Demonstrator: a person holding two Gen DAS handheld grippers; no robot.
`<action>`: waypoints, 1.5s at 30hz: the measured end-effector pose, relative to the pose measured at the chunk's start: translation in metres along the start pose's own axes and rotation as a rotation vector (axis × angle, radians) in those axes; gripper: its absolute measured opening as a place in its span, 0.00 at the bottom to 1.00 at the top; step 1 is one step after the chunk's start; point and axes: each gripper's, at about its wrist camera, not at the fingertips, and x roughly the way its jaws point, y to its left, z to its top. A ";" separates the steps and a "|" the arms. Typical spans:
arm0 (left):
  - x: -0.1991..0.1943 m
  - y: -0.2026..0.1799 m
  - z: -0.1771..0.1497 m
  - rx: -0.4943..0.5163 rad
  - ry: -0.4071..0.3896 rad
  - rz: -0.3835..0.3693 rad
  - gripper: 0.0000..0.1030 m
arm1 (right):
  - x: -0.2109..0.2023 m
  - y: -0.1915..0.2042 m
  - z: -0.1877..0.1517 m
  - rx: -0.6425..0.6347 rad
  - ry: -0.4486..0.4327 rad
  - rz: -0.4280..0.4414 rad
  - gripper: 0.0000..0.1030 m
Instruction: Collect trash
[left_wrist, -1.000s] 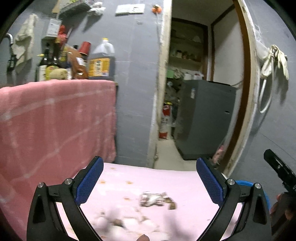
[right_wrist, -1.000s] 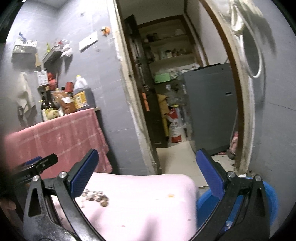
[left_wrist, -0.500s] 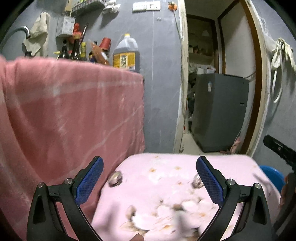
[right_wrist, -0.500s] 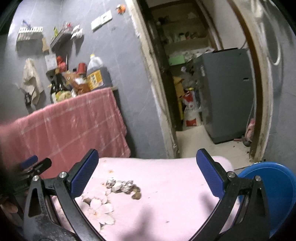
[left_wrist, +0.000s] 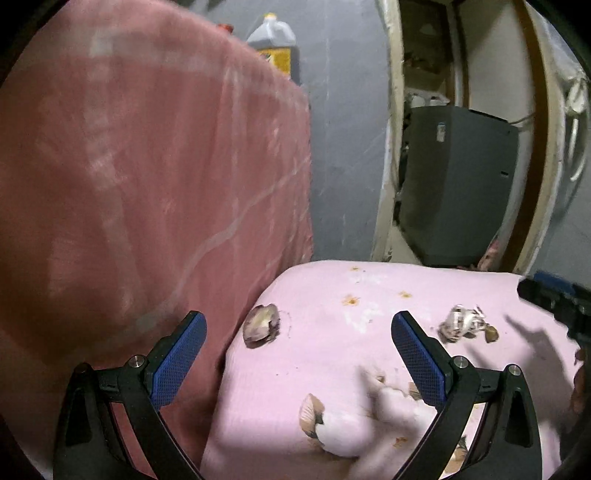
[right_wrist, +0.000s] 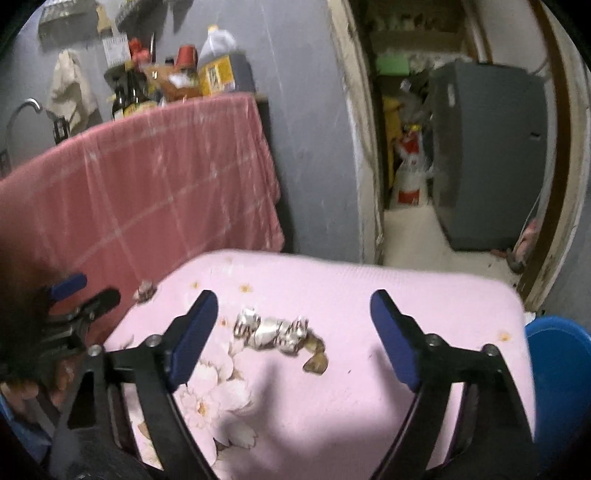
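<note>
The crumpled wrapper (right_wrist: 271, 332) is seen lying on the pink surface (right_wrist: 369, 295), ahead of the right gripper (right_wrist: 293, 321), whose jaws have just been closing yet stay spread, nothing pinched. The left gripper (left_wrist: 297, 347) is held with jaws spread and empty, a second scrap (left_wrist: 260, 325) lying just ahead between them.

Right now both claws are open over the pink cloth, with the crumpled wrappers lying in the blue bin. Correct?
Not quite. The crumpled wrappers lie on the pink cloth, not in the blue bin, as the right wrist view shows. Both the left claw and right claw are open.
</note>
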 end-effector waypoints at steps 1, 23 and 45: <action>0.004 0.003 0.001 -0.013 0.013 0.001 0.95 | 0.006 0.000 -0.001 -0.002 0.030 0.006 0.73; 0.066 0.041 0.017 -0.128 0.265 -0.080 0.63 | 0.066 0.010 -0.008 -0.036 0.259 0.074 0.64; 0.084 0.028 0.030 -0.088 0.288 -0.129 0.21 | 0.076 0.014 -0.008 -0.042 0.294 0.098 0.59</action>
